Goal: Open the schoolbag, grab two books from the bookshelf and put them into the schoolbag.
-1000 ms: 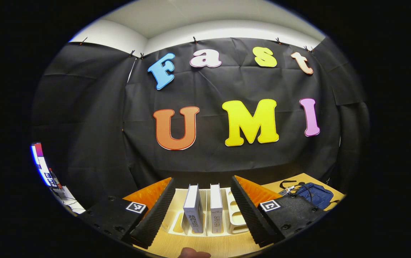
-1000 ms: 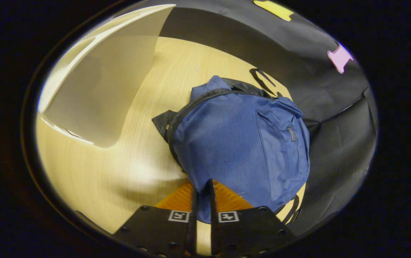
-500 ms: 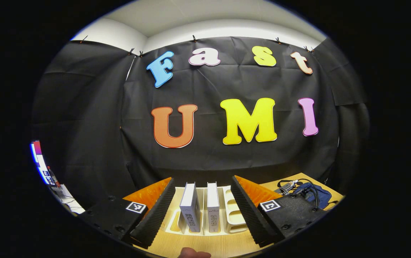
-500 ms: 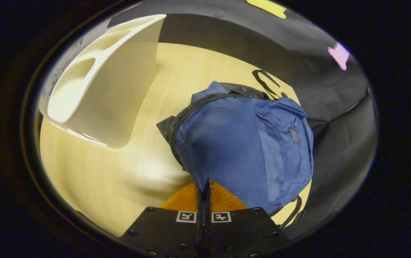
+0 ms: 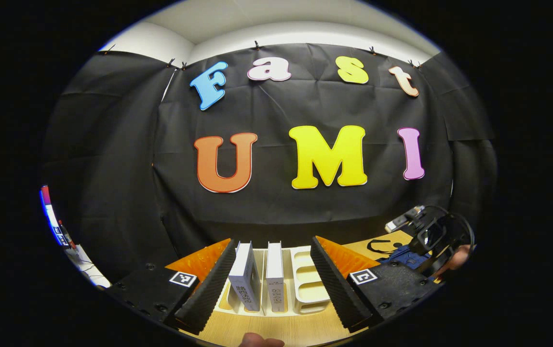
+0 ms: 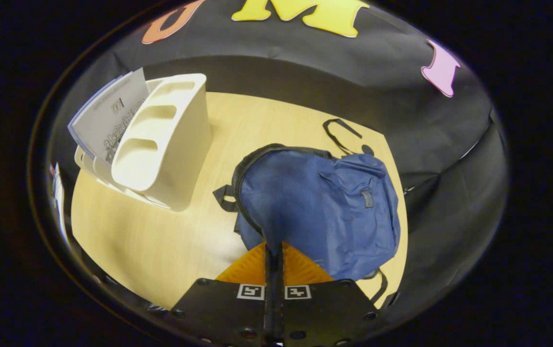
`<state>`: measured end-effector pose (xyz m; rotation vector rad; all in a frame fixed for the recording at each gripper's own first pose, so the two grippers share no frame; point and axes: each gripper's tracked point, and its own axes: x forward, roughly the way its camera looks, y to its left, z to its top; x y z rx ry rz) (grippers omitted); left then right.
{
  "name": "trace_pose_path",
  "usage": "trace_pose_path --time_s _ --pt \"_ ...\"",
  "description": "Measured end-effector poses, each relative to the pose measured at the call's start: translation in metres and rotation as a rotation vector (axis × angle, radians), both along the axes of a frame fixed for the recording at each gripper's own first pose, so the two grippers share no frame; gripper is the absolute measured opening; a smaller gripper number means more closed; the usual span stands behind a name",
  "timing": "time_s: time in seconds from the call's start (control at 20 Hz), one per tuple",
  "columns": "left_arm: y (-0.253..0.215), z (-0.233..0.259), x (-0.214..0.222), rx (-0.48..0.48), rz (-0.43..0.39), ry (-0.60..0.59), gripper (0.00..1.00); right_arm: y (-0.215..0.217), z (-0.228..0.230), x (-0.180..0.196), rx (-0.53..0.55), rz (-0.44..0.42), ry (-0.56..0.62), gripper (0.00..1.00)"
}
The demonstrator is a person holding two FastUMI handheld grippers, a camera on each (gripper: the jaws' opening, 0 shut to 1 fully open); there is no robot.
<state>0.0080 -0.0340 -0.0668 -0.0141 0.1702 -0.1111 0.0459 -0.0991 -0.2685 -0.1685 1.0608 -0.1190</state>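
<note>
Left hand-held gripper [image 5: 270,274]: fingers spread wide, nothing between the pads; aimed level at the bookshelf, not touching it.
Right hand-held gripper [image 6: 274,250]: fingers pressed together, clenched on a fold of blue fabric at the near edge of the schoolbag; fabric drawn up into a peak at the fingertips. Seen also from the left gripper view, far right, raised above the bag [image 5: 430,233], with a hand [image 5: 457,258] behind it.
Schoolbag [image 6: 324,212]: dark blue, lying flat on the surface, right of the bookshelf and apart from it; front pocket facing up; black zipper line curving round the left and top edge; whether the zipper is parted, cannot tell. Black straps trailing at the far side.
Bookshelf [image 5: 307,284]: cream, slotted, standing on the surface near the black wall.
Books: two, upright, side by side in the left slots; left book [image 5: 245,277] leaning slightly, right book [image 5: 275,274] straight. Right-hand slots empty.
Surface [image 6: 160,241]: light wood grain.
Fingertip [image 5: 259,342]: at bottom edge of the left gripper view.
</note>
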Motion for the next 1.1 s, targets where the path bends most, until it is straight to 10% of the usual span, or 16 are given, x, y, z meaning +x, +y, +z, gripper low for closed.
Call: trace_pose_path --time_s 1.1 --pt "-0.035 -0.033 0.066 0.028 -0.051 0.211 0.99 -0.151 0.114 0.007 0.083 -0.035 -0.048 0.00"
